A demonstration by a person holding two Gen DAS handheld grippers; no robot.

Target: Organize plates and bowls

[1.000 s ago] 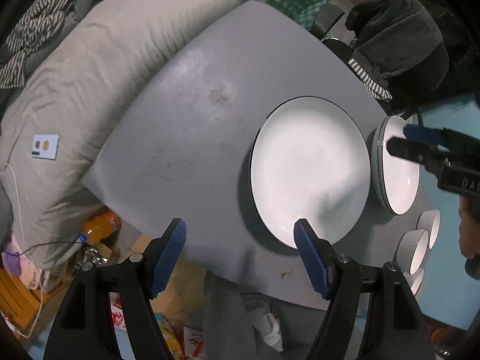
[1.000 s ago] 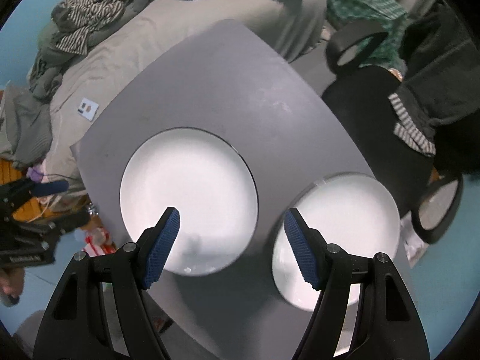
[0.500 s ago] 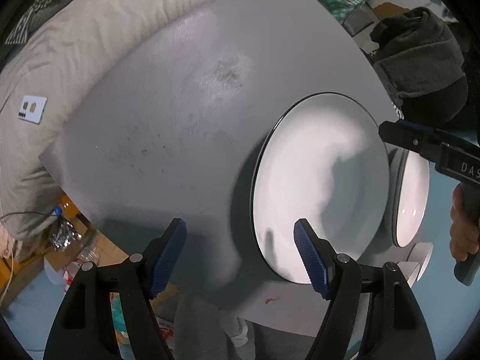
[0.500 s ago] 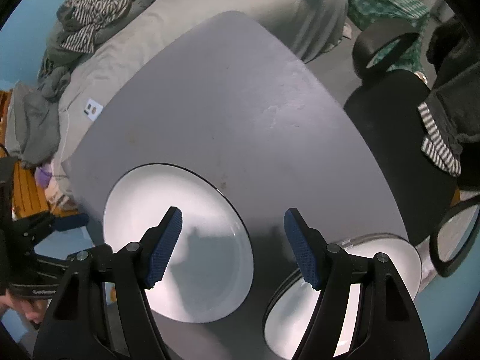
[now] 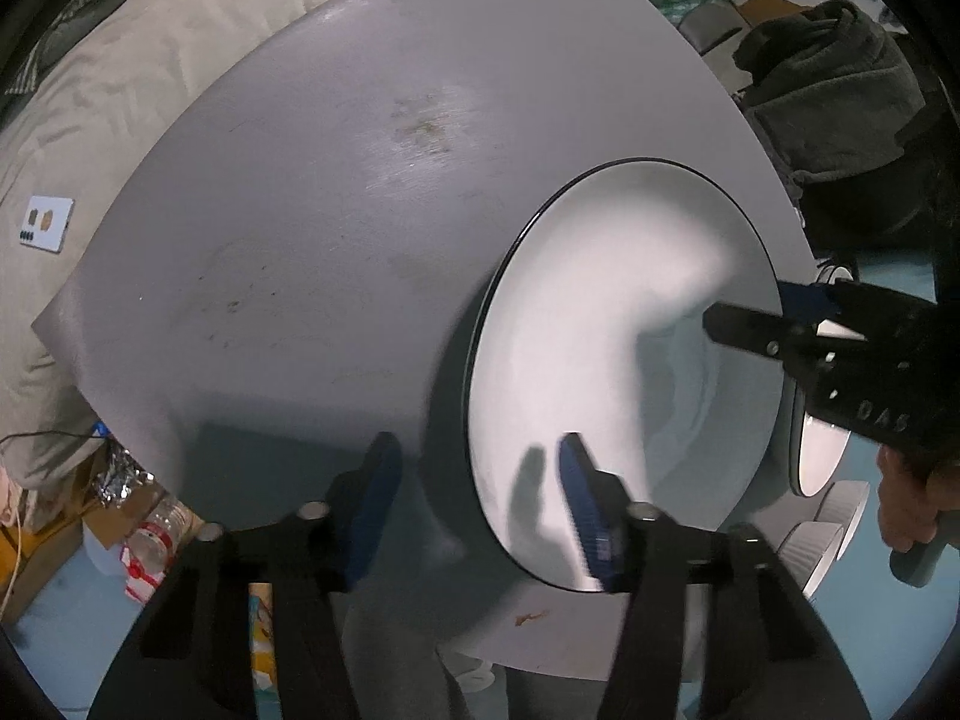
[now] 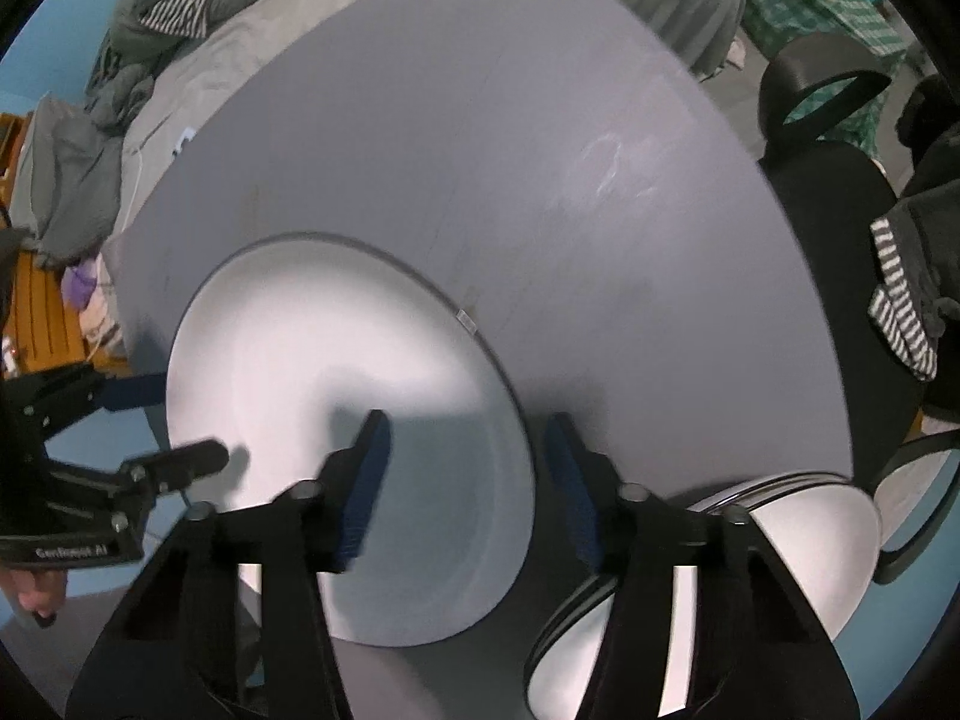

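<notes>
The grey table (image 5: 336, 192) fills both wrist views and serves as the landmark here. Near its front edge lies the large white plate (image 5: 600, 312) with a thin dark rim, flat on the grey top. At the table's corner just beyond that plate sits a second white plate (image 6: 798, 546), and small ribbed white bowls (image 5: 834, 516) stand past it, partly hidden. The left gripper (image 5: 480, 504) straddles the big plate's near rim, one blue pad over the white face and the other over bare table; its jaws are closing, the rim between them, not yet pinched as far as the blur allows. The right gripper (image 6: 465, 480) straddles the opposite rim the same way, jaws likewise closing around the edge, and I cannot see firm contact. The plate looks like glazed ceramic: stiff, fairly heavy, slick and breakable. I judge the rim is the only hold, best taken at two opposite points and lifted level.
</notes>
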